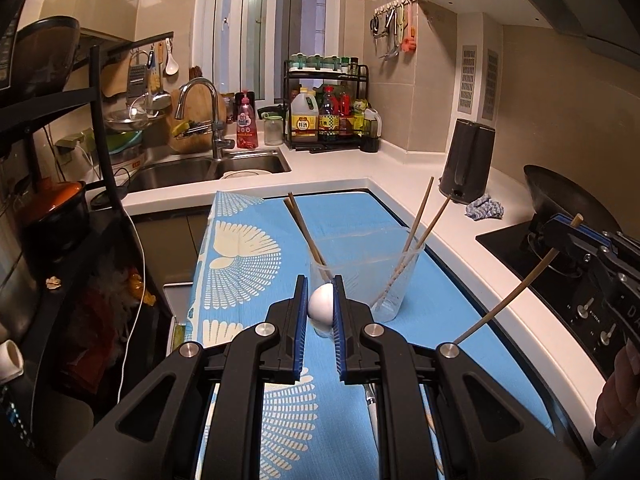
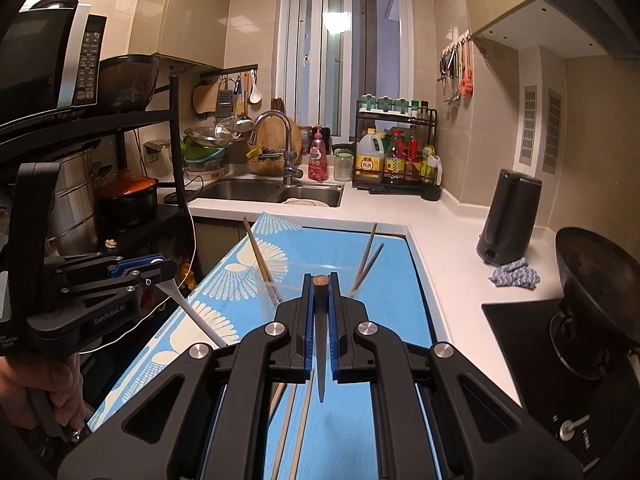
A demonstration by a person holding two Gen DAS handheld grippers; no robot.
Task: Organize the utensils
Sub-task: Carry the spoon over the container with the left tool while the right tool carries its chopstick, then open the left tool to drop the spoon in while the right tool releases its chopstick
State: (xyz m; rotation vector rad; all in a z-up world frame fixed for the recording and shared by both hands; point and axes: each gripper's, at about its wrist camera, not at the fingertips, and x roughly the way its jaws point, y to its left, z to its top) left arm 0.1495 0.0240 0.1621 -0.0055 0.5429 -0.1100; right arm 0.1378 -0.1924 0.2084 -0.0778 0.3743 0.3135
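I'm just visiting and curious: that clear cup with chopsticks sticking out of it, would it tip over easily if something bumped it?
Probably fairly easily. The clear cup looks thin and light, and the chopsticks lean well past its rim, putting weight high up. It stands on a blue cloth, which may grip it slightly, so a nudge might tip rather than slide it.

Straight ahead of my left claw [image 1: 320, 308] the clear cup [image 1: 364, 280] blocks the way, chopsticks [image 1: 416, 232] fanning out of it to both sides. The blue cloth [image 1: 352, 212] beyond it lies open. To the right, my right claw [image 2: 320, 300] has the kettle [image 2: 508, 220] and wok [image 2: 596, 276] crowding the desk [image 2: 452, 264] edge; the shelf rack [image 2: 176, 152] hems in the left.
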